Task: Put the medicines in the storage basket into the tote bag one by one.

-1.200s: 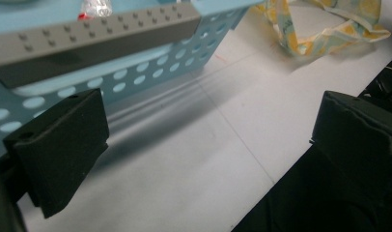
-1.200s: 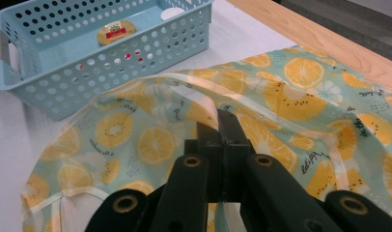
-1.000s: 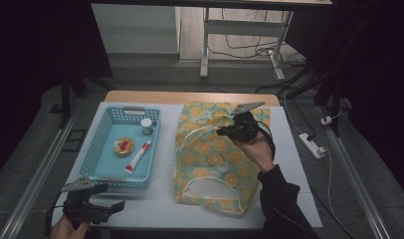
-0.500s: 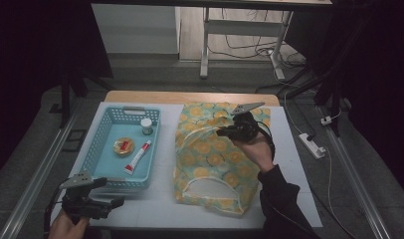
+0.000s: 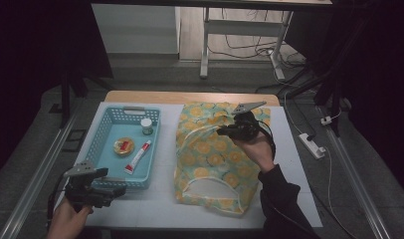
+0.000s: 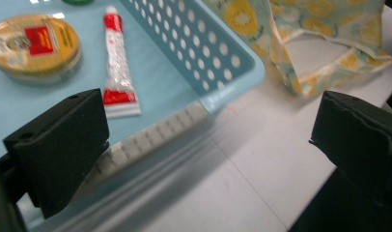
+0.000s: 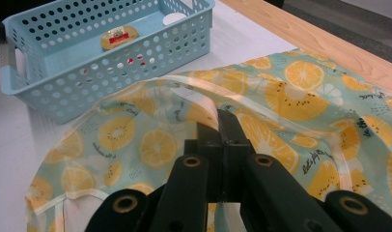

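A tote bag (image 5: 210, 159) printed with citrus slices lies flat on the white table. My right gripper (image 5: 221, 132) is over its upper part, shut on the bag's pale handle strap (image 7: 203, 104), which is lifted a little off the cloth. My left gripper (image 5: 118, 189) hovers by the front left corner of a light blue basket (image 5: 140, 180), open with nothing between its fingers. In the left gripper view the jaws (image 6: 208, 140) straddle the basket's corner (image 6: 218, 92). Inside the basket lie a red and white tube (image 5: 139, 157), a round tin (image 5: 124, 146) and a small jar (image 5: 147, 126).
The table's wooden far edge (image 5: 190, 97) runs behind the bag and basket. A power strip (image 5: 312, 144) with cables lies on the floor at the right. Metal rails (image 5: 36, 179) run along the table's left side. Bare white tabletop (image 5: 160, 209) lies between basket and bag.
My left gripper has risen and moved a little forward toward the basket's front corner. The right gripper and the strap it holds have stayed put.
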Available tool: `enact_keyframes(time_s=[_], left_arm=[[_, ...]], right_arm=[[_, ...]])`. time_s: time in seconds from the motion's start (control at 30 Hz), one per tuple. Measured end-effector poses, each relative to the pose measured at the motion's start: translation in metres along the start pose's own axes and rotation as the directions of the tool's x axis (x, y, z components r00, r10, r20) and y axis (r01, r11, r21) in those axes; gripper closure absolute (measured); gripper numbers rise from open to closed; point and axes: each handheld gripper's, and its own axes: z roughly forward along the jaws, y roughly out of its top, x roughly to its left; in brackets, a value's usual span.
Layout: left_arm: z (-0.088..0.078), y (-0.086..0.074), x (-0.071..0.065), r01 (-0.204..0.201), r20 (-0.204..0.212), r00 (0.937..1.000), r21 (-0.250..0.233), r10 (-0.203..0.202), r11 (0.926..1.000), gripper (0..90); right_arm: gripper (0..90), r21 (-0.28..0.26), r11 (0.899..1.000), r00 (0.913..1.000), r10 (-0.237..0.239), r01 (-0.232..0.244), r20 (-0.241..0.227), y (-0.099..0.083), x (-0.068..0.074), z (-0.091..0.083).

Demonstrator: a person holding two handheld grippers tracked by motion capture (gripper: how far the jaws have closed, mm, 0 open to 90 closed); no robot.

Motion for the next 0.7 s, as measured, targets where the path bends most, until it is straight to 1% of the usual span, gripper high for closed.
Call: enact_keyframes(time_s=[0.23, 0.37, 0.47, 0.57, 0.63, 0.7], left_arm=[[0.008, 0.013, 0.008, 0.000, -0.021, 0.9998, 0.010, 0.000, 0.9999, 0.0], [0.011, 0.020, 0.012, 0.016, -0.027, 0.9995, 0.029, -0.015, 0.9994, 0.0], [0.013, 0.025, 0.016, 0.032, -0.038, 0.9988, 0.032, -0.031, 0.9990, 0.0], [0.016, 0.028, 0.019, 0.046, -0.039, 0.9982, 0.029, -0.045, 0.9985, 0.1], [0.018, 0.030, 0.021, 0.041, -0.037, 0.9985, 0.031, -0.040, 0.9987, 0.1], [0.020, 0.033, 0.021, 0.031, -0.046, 0.9985, 0.038, -0.030, 0.9988, 0.1]], right_arm=[[90.0, 0.000, 1.000, 1.0000, -0.008, 0.008, -0.003, 0.001, 0.001, -0.001], [90.0, 0.000, 1.000, 1.0000, -0.007, 0.007, -0.004, 0.000, 0.001, 0.000], [90.0, 0.001, 1.000, 1.0000, -0.008, 0.008, -0.005, 0.000, 0.002, 0.000], [90.0, 0.001, 1.000, 0.9999, -0.010, 0.010, -0.005, 0.001, 0.002, 0.000], [90.0, 0.001, 1.000, 0.9999, -0.010, 0.010, -0.005, 0.001, 0.002, 0.000], [90.0, 0.000, 1.000, 0.9999, -0.010, 0.010, -0.004, 0.001, 0.002, 0.000]])
